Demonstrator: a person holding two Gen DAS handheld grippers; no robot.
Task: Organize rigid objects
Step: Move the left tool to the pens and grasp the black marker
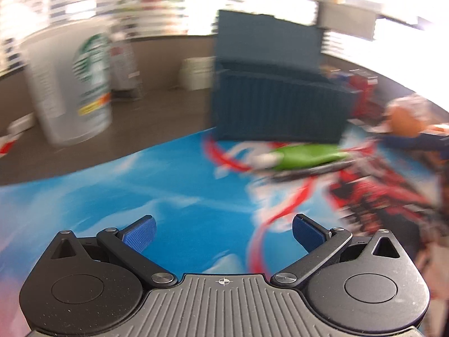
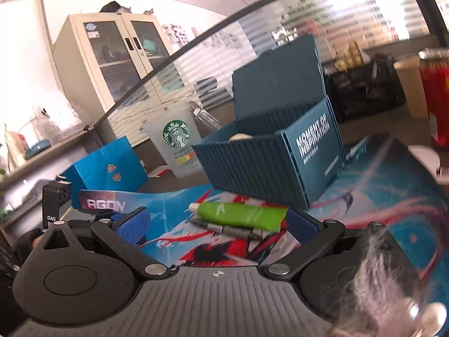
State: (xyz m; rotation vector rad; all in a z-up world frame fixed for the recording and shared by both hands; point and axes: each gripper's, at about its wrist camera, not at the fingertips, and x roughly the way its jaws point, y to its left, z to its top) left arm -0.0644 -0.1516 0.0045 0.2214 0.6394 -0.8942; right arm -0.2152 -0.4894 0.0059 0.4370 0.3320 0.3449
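Lay on the printed desk mat (image 2: 393, 196), before the open blue container box (image 2: 269, 163): green tube (image 2: 241, 214) with a dark pen (image 2: 227, 229) touching its near side, long axes crosswise to the right gripper (image 2: 217, 224). Sat just ahead of that gripper's spread, empty fingers. Hovered farther back, left gripper (image 1: 223, 234), likewise wide and empty. Nearer hand, by judgement: right.

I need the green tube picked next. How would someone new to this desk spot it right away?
Find the dark blue container box on the printed desk mat. The green tube lies on the mat just before it. It is bright green with a white cap, unlike the dark pen alongside.
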